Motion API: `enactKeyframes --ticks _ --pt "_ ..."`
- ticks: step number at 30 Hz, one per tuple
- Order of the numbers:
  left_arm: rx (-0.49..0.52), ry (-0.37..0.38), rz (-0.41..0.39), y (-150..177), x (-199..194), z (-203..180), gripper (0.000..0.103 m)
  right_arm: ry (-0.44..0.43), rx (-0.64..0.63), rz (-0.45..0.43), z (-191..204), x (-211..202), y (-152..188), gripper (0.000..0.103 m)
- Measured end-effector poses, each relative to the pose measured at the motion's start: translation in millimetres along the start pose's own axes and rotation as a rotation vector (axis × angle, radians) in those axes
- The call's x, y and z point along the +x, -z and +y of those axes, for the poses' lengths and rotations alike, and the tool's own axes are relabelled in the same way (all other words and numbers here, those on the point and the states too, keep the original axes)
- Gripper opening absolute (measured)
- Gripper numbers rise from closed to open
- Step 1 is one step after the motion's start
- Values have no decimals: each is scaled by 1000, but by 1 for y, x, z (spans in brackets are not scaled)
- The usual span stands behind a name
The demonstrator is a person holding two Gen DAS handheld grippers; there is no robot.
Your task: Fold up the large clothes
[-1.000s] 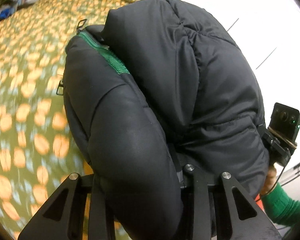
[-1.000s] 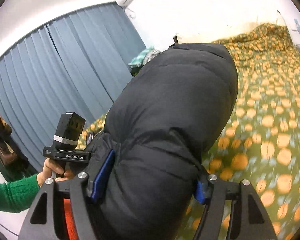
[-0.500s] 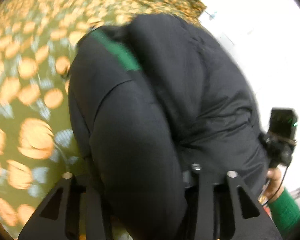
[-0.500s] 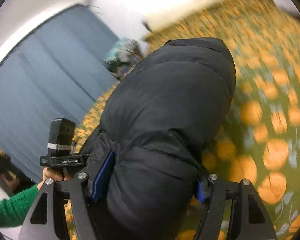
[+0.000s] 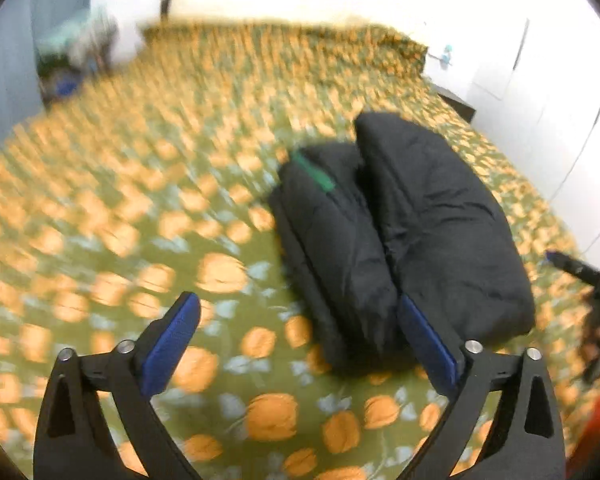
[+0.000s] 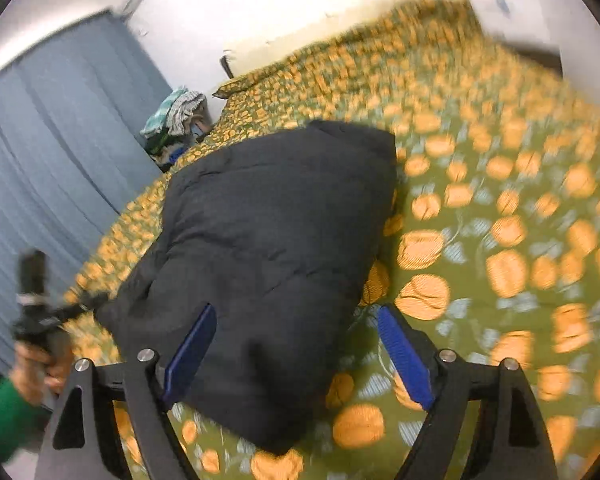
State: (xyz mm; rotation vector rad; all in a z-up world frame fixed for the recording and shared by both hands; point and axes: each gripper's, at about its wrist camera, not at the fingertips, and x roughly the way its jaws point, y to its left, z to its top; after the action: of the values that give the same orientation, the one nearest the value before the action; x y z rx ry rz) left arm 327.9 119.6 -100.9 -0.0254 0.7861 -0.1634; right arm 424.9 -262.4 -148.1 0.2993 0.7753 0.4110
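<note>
Jaws first: left gripper (image 5: 300, 340) stands wide apart, just been opening, nothing pinched; jacket (image 5: 404, 236) lies ahead, its near end roughly level with the right pad. Right gripper (image 6: 296, 352) also apart, just been opening; jacket's near corner sits between the pads, left pad looks close to the fabric, contact unclear. Jacket lies folded on bed (image 5: 140, 220), green zip strip (image 5: 314, 170) on top. Best now: back both straight out, don't snag the bundle. Beyond: clothes pile (image 6: 176, 112), curtain (image 6: 60, 152). Nothing blocks.
</note>
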Motion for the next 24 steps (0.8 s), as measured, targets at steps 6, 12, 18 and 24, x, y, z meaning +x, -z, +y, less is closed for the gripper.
enactKeyframes --ticks 6,12,18,24 --pt "123 -157 -182 16 -66 -45 103 224 -223 -44 77 -69 27 88" --pt "147 -174 -214 39 -106 -83 103 371 -299 -107 129 -125 47 88" --pt "134 -172 -268 48 -137 -110 103 416 -259 -150 149 -165 61 88" --pt "81 -165 -268 50 -149 -121 103 457 -244 -105 154 -177 74 88"
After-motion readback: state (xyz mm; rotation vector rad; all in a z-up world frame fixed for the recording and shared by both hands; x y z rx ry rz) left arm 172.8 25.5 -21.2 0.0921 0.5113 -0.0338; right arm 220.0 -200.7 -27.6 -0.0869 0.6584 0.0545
